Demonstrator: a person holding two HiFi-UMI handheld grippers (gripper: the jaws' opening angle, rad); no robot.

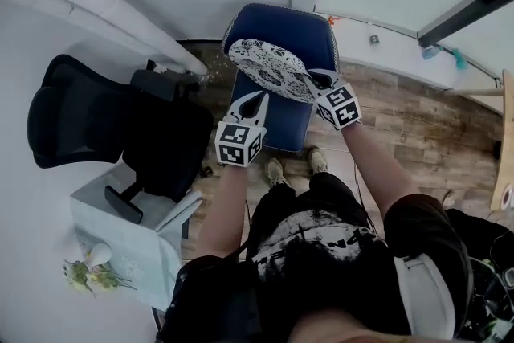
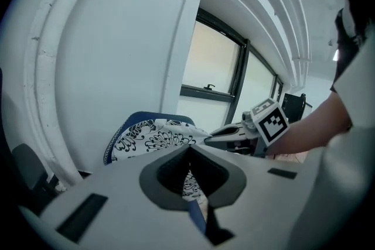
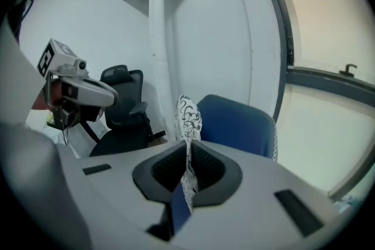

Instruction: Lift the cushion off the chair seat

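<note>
A round patterned cushion [image 1: 269,70] hangs tilted above the blue chair [image 1: 287,126], apparently clear of its seat. The left hand-held gripper [image 1: 259,99] and right hand-held gripper [image 1: 310,79] each pinch its rim (only a thin edge). Likely risk: uneven lifting tugs one edge loose, and the cushion drops.

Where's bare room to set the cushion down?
Bare: the wood floor right of the blue chair, and that chair's seat under the cushion. Crowded: the left side, where the black office chair stands beside the white table with flowers.
</note>
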